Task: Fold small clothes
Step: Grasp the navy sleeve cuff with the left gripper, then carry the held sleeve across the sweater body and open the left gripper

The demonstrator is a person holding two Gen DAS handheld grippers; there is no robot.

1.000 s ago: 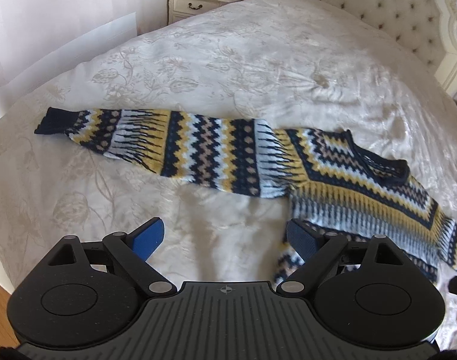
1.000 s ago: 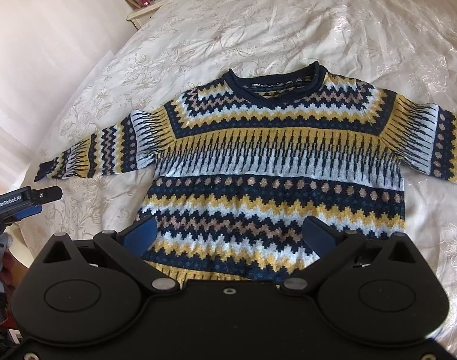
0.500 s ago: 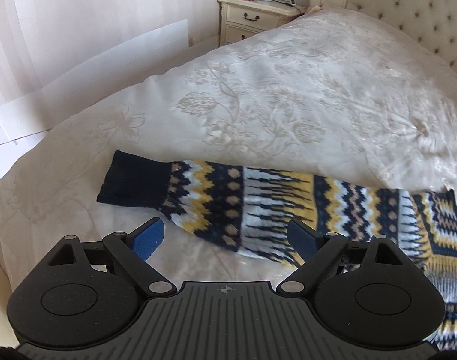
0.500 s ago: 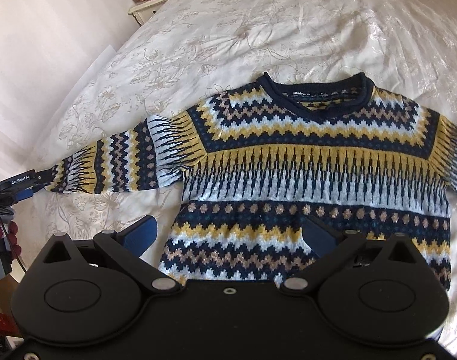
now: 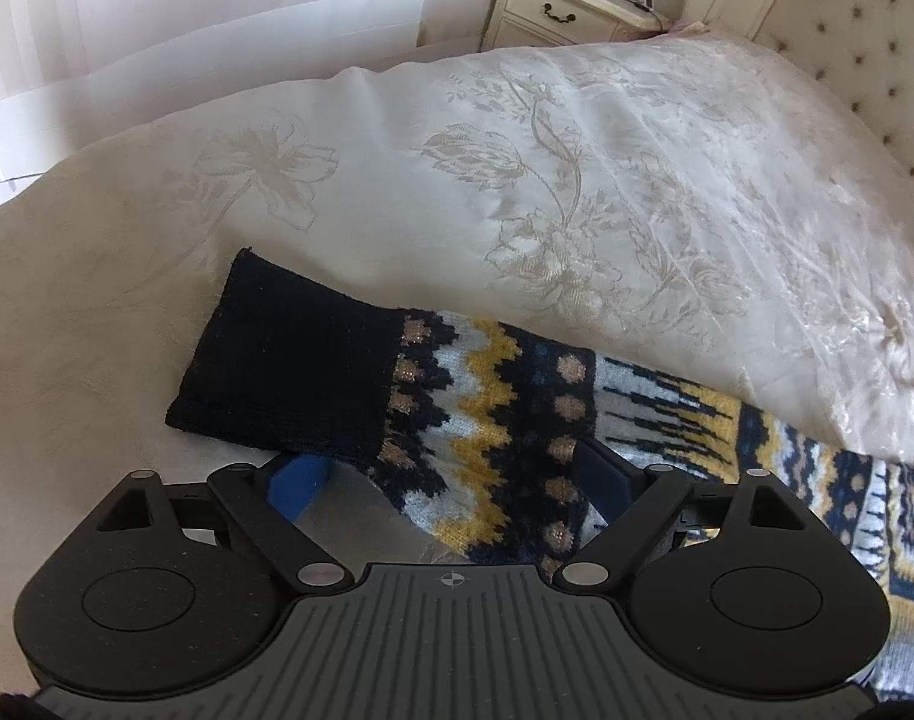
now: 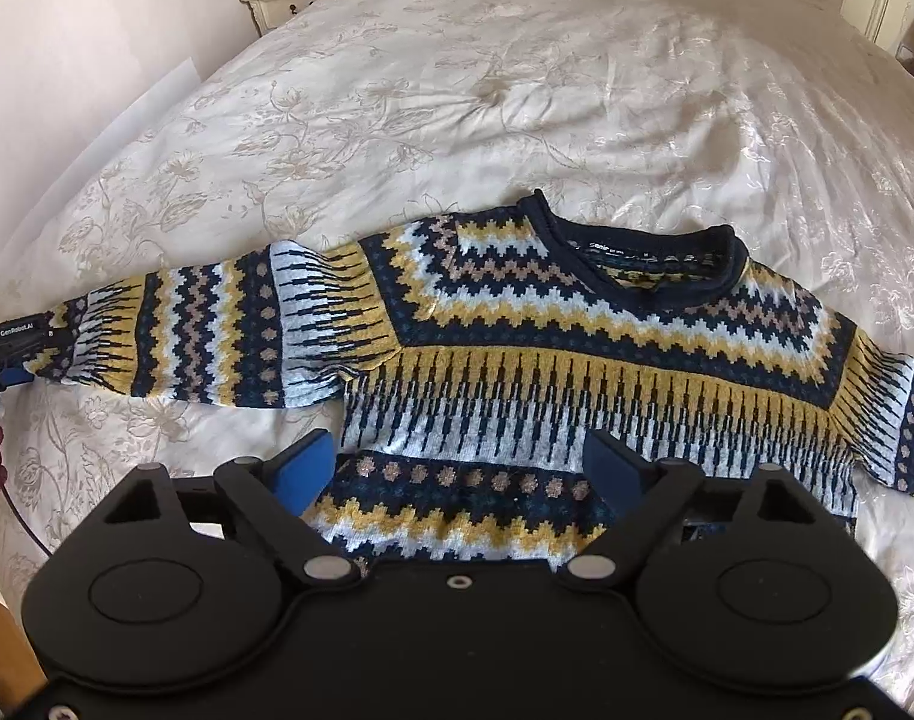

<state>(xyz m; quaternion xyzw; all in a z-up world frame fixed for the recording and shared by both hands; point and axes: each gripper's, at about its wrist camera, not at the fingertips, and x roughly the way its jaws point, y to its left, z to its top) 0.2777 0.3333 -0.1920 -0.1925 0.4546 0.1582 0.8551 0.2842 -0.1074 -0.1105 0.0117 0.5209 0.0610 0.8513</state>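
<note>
Big cream bed point(image 6: 577, 90) carries the patterned sweater point(image 6: 577, 360), spread flat near its front edge, one sleeve point(image 5: 487, 420) stretched toward the left edge. Left gripper point(image 5: 450, 474) is spread wide, straddling that sleeve by the dark cuff point(image 5: 288, 372) — right gripper point(image 6: 457, 468) spread too, over the body.

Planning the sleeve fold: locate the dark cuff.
Left wrist view: the cuff lies on the bed, just ahead of the open left gripper.
</note>
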